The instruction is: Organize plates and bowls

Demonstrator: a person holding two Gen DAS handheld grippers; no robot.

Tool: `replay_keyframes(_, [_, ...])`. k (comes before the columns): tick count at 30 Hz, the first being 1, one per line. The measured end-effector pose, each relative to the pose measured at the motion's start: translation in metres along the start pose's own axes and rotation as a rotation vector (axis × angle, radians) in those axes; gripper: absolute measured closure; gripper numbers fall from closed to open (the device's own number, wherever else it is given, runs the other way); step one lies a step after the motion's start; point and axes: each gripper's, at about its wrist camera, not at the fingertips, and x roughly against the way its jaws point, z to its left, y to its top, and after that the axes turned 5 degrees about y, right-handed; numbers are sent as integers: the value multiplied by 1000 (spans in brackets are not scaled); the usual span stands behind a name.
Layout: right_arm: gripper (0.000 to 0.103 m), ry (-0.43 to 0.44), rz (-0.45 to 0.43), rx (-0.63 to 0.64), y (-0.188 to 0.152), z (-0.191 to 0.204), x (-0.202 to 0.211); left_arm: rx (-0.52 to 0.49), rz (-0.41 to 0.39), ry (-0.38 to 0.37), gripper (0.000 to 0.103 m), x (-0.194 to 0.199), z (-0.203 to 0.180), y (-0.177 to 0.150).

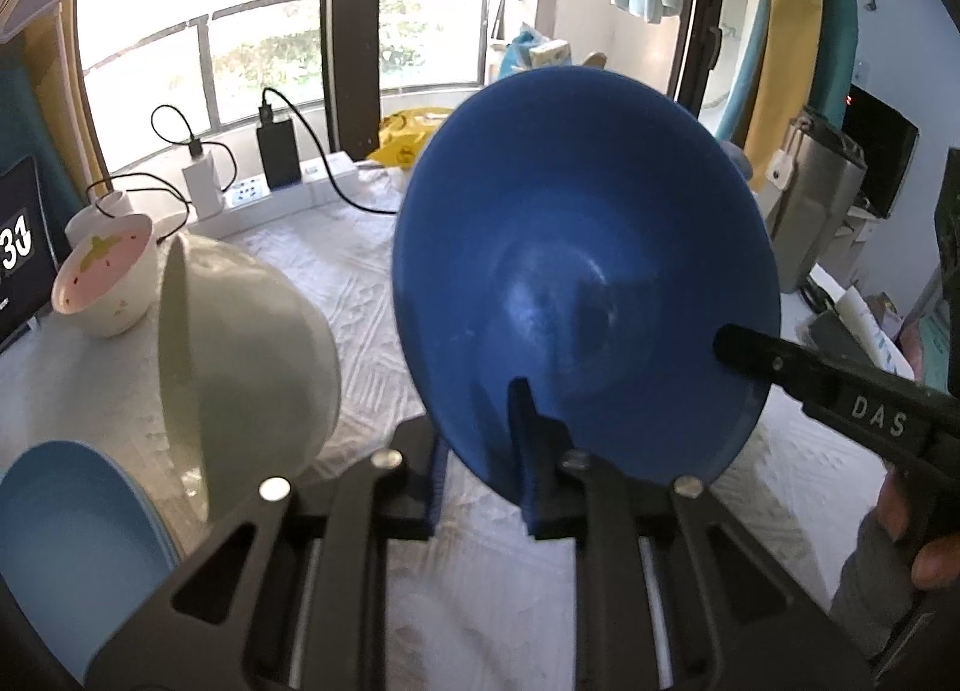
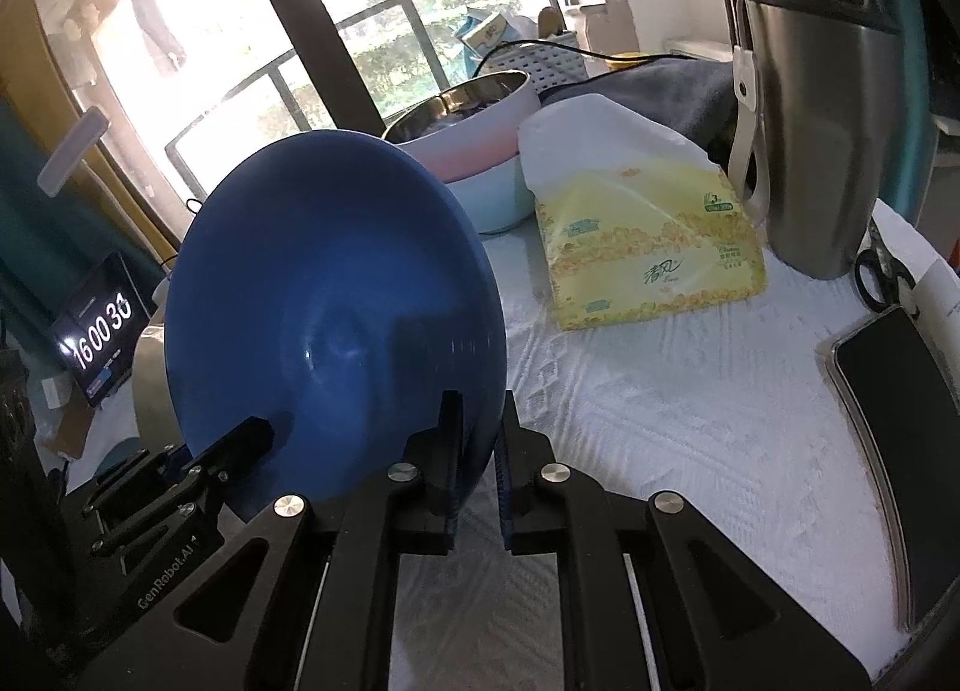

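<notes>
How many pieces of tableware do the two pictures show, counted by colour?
Dark blue: 1, the dark blue plate, gripped by the left gripper and the right gripper.
Light blue: 2, the light blue plate and the pastel bowl.
White: 2, the tilted white bowl and the strawberry bowl.
Total: 5.

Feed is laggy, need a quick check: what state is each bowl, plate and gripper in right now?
dark blue plate: tilted on edge, clamped at its lower rim by both grippers.
left gripper: shut on the plate rim.
right gripper: shut on the plate rim.
white bowl: tipped on its side.
strawberry bowl: upright, empty.
light blue plate: lying flat.
</notes>
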Motion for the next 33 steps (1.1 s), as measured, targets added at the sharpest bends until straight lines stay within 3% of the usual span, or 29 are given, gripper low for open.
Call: replay_keyframes(33, [92, 2, -5, 73, -9, 30, 7, 56, -27, -29, 84, 62, 33, -43])
